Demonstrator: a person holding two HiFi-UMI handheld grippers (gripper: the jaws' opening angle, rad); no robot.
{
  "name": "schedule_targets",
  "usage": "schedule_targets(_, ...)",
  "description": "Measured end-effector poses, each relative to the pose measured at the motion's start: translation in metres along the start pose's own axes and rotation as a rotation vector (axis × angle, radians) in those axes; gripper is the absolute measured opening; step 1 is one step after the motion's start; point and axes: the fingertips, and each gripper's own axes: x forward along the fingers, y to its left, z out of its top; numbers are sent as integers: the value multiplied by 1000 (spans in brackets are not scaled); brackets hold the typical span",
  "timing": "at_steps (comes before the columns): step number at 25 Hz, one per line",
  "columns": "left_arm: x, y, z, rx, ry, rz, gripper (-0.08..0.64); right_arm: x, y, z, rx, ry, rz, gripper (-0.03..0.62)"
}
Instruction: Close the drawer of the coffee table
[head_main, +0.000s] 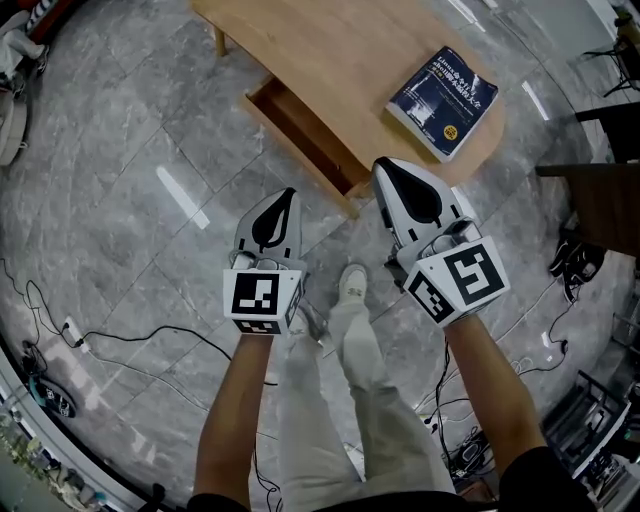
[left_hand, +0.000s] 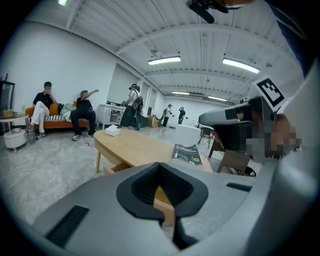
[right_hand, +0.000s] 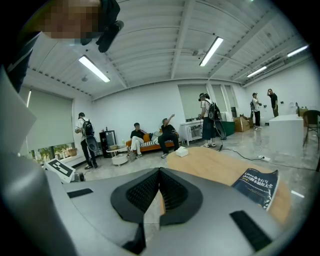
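1. The left gripper (head_main: 288, 194) is clenched with nothing between its jaws, held above the grey floor (head_main: 120, 200).
2. The right gripper (head_main: 383, 166) is also clenched and empty, just beside the left one.
3. The drawer (head_main: 300, 130) stands pulled out from the side of the wooden bench (head_main: 330, 50). It lies just ahead of both gripper tips and touches neither.
4. A dark blue book (head_main: 442, 100) lies flat on the bench, ahead and to the right of the right gripper.
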Motion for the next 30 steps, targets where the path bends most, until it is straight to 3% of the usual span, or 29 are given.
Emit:
schedule_targets(11,23,0,-38,46,82,-37,2,10,-10,-12,7,-32,5,11)
schedule_targets(23,39,3,-88,61,188,-95,2,19,-11,-31,-40,-2,22,11)
schedule_targets(30,53,9,-118,95,250,-73,2,24,-22,-32,-58,-4,18,11)
